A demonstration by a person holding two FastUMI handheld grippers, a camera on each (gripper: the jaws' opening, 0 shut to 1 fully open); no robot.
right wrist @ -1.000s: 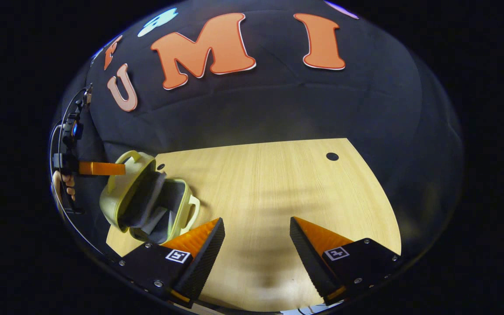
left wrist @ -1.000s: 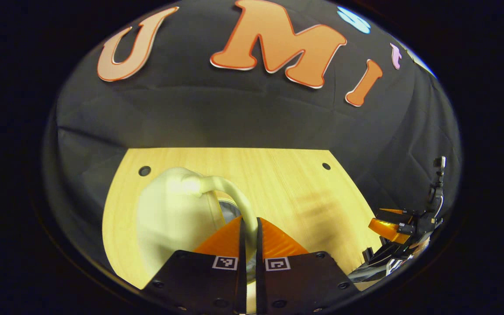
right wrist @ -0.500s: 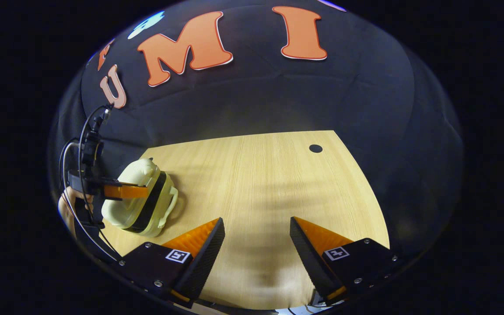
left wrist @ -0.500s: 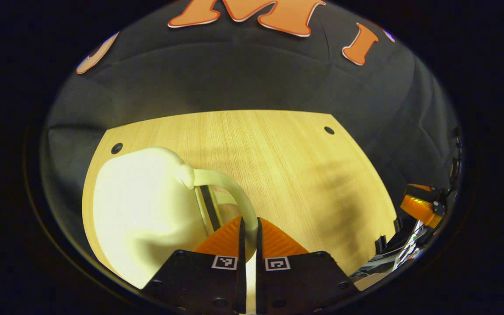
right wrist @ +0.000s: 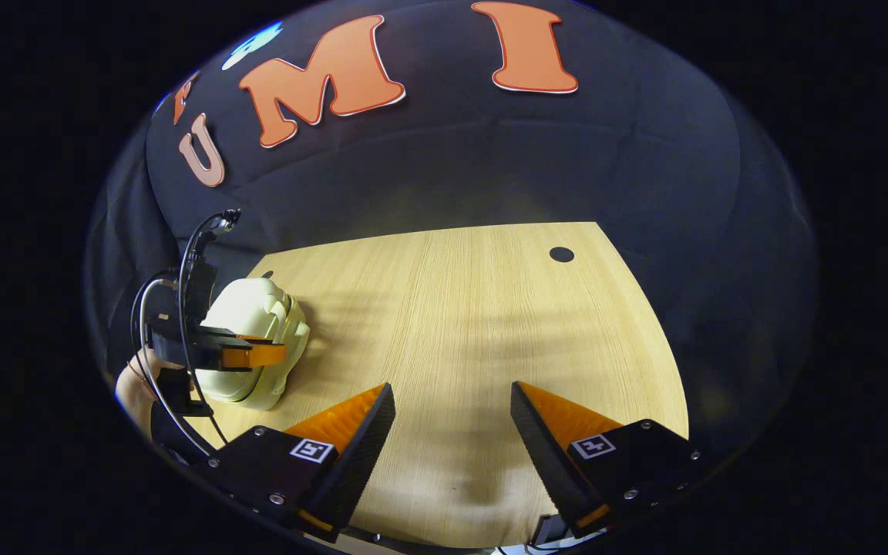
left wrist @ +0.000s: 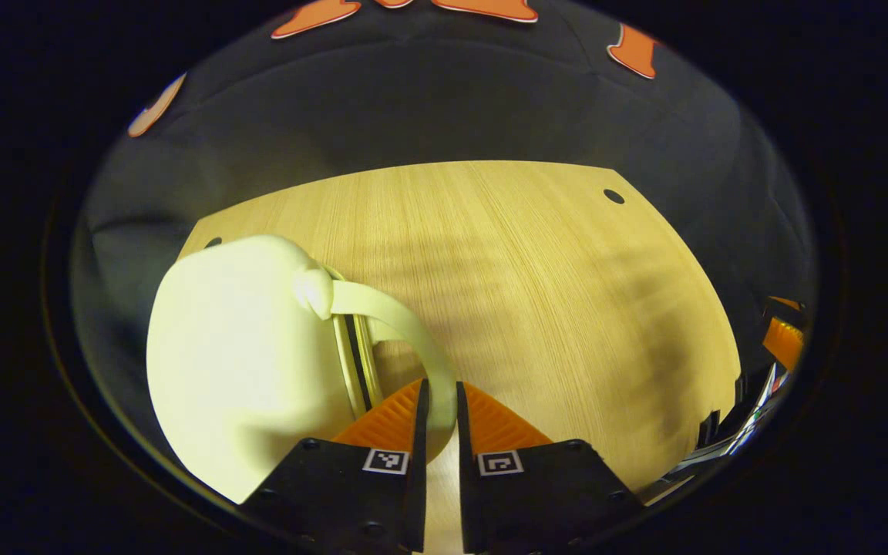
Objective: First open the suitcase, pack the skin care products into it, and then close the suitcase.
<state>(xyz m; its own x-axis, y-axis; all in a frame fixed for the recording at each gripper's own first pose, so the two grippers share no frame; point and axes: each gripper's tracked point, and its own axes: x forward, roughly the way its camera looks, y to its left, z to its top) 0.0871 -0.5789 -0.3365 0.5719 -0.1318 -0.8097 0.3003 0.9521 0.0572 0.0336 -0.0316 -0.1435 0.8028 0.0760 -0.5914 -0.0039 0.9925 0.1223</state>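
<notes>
1. Left claw (left wrist: 438,397) has its two orange fingers pinched together on the pale curved handle (left wrist: 401,327) of the suitcase (left wrist: 247,362); the handle passes between the fingertips in the left gripper view.
2. Just ahead of that claw and to its left lies the suitcase, a small pale yellow-green hard case, resting on the wooden surface (left wrist: 536,293).
3. Its two shells lie nearly together, with a thin dark seam (left wrist: 358,362) showing between them just beside the handle.
4. Seen in the right gripper view, the same suitcase (right wrist: 255,339) lies far to the left of the right claw (right wrist: 452,408), near the left edge of the surface (right wrist: 475,324).
5. That view also shows the left claw (right wrist: 259,354) at the suitcase's near side, with a hand (right wrist: 136,381) behind it and a cable (right wrist: 186,270) looping above it.
6. Right claw stands with its fingers wide apart and nothing between them, hanging over bare wood.
7. Ahead of the right claw, the surface runs to a dark round hole (right wrist: 561,253) near its far right corner.
8. A similar hole (left wrist: 613,196) sits at the far right of the surface ahead of the left claw, and another (left wrist: 213,242) peeks out just behind the suitcase.
9. Far to the right of the left claw, an orange finger of the right claw (left wrist: 783,339) is visible beyond the edge of the surface.
</notes>
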